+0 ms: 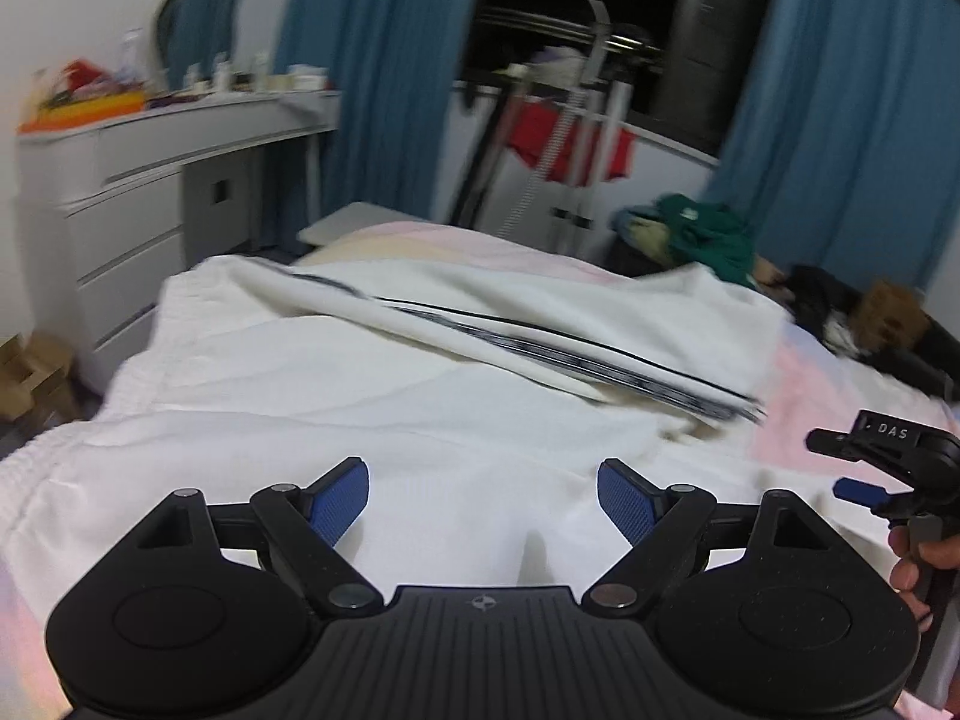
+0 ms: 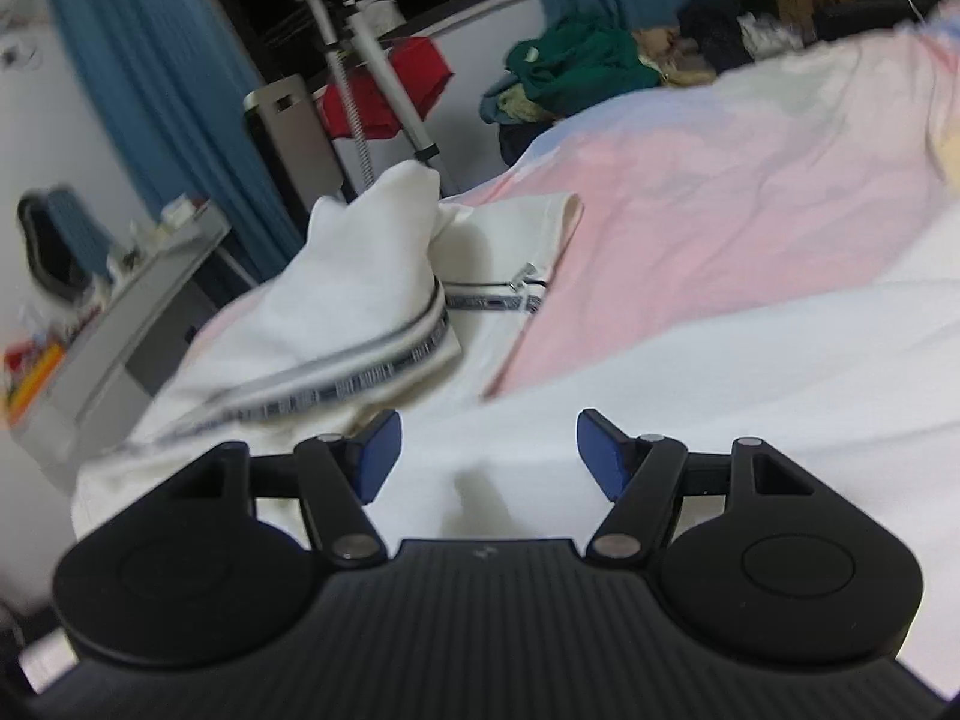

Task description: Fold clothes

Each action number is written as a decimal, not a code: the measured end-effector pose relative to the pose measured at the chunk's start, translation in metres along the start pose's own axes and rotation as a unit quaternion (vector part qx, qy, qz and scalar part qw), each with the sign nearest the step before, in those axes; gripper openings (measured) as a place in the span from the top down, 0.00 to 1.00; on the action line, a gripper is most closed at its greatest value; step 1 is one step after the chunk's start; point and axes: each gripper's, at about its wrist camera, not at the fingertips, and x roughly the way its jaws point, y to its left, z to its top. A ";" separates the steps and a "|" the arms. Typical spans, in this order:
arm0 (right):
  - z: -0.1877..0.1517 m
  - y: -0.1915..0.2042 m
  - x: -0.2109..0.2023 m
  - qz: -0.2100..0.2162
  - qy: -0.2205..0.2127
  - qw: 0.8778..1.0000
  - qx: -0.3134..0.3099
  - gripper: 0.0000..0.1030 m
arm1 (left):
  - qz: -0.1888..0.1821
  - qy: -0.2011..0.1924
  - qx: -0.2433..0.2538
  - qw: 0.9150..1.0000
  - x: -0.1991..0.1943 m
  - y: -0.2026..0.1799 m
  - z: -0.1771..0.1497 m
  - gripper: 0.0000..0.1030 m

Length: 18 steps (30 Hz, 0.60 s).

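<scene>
White cloth, a garment point(image 1: 372, 372) with a dark patterned trim band point(image 2: 360, 372), lying spread over the pink bed cover point(image 2: 720, 210), one part doubled back across the rest, probably as a fold, though blurring hides the edges. Left gripper point(image 1: 483, 501) hovering just above the garment's near end, jaws wide, gripping nothing. Right gripper point(image 2: 486, 453) hanging over the same cloth beside the trim band, jaws likewise wide and empty, perhaps readying a pinch or having just let go.

Left gripper point(image 1: 483, 501) jaws spread wide, empty, right gripper point(image 2: 487, 453) likewise — a hand point(image 1: 921, 564) gripping its handle.
</scene>
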 end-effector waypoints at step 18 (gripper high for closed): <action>0.005 0.035 0.108 -0.091 -0.015 0.994 -0.053 0.91 | 0.024 0.047 -0.088 0.995 0.056 0.044 0.002 0.17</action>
